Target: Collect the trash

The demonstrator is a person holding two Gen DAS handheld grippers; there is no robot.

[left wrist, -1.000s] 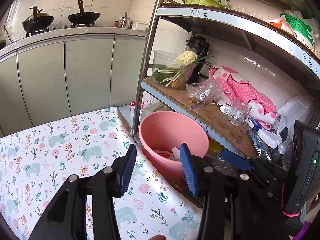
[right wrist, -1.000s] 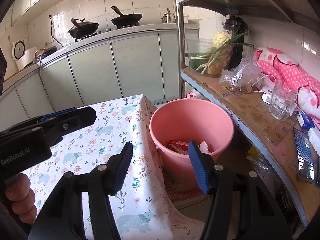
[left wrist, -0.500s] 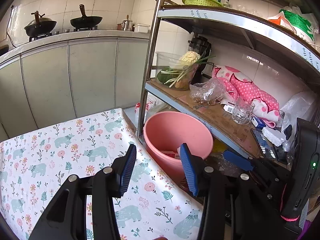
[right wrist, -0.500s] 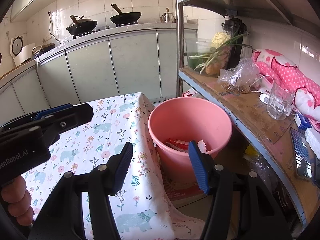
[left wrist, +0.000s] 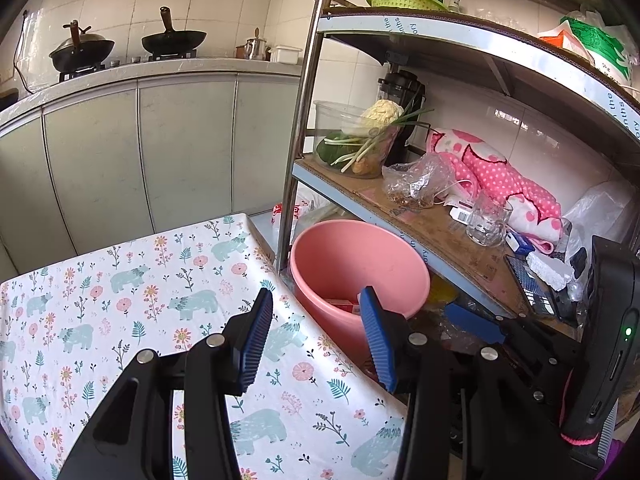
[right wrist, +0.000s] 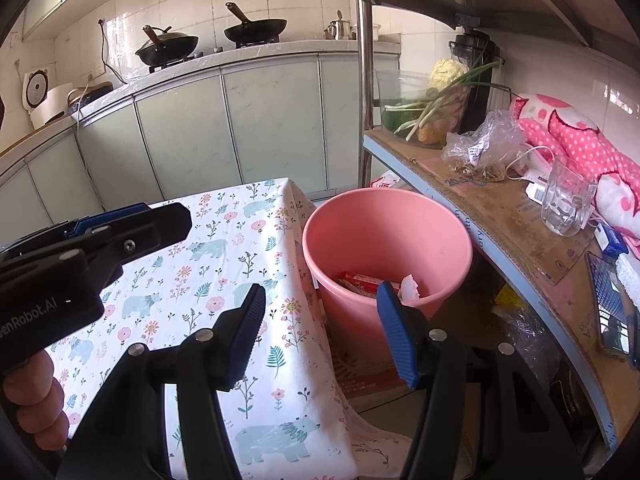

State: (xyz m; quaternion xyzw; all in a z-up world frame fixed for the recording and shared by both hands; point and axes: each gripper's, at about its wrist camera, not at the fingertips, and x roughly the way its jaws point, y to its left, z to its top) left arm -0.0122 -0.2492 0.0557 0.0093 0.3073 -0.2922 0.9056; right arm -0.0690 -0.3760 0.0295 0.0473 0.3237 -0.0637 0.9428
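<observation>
Both grippers, left [left wrist: 316, 332] and right [right wrist: 322, 330], spread, empty, over the table's [left wrist: 120, 300] edge beside the bucket [right wrist: 386, 236]; trash [right wrist: 372, 282] inside.

The table [left wrist: 120, 300] is covered with a white cloth [right wrist: 256, 248] printed with bears and flowers; the cloth hangs over the table's edge, and its visible surface carries no objects. Just beside the table, a pink bucket [right wrist: 384, 240] stands on the floor under the metal shelf [right wrist: 500, 216]. The shelf board, lined with cardboard, carries a clear container of vegetables [left wrist: 360, 140], a crumpled plastic bag [left wrist: 416, 180], a glass mug [right wrist: 566, 200], a pink dotted fabric item [left wrist: 500, 176] and a dark appliance [right wrist: 476, 80] at the rear.
</observation>
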